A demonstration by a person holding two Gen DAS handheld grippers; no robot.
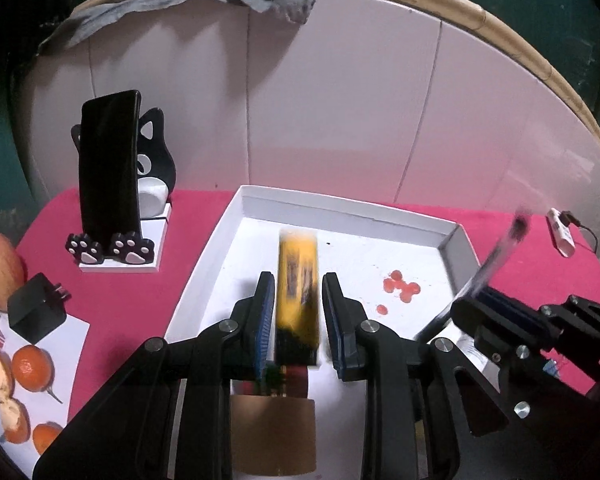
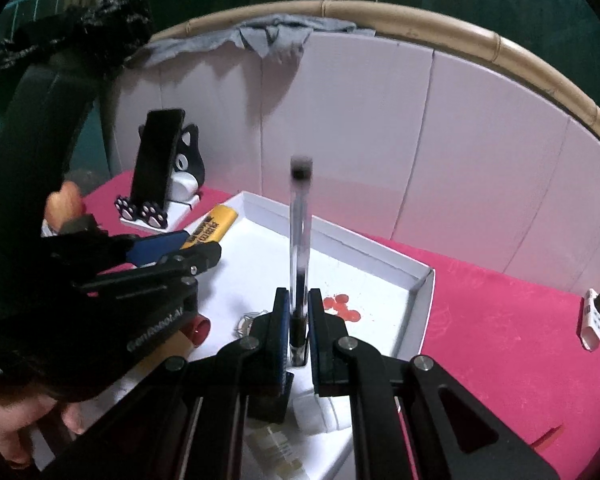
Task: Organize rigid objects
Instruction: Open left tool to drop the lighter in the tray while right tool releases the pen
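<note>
The tray [image 1: 452, 236] was white, with a cluster of red beads [image 1: 400, 286] staining its floor. The tube [image 1: 298, 292] over it was yellow with dark lettering and a black end. The pen [image 2: 300, 240] was clear with a black cap and black ink core. Left of the tray, the stand [image 1: 156, 160] was a black-and-white cat with white paw prints on black feet, bearing a glossy black phone [image 1: 108, 164]. The bench [image 1: 140, 288] was covered in bright pink. Both grippers were black with blue pads on their fingers [image 1: 265, 312]. Further left lay orange tangerines [image 1: 31, 366] and a black charger [image 1: 36, 312].
</note>
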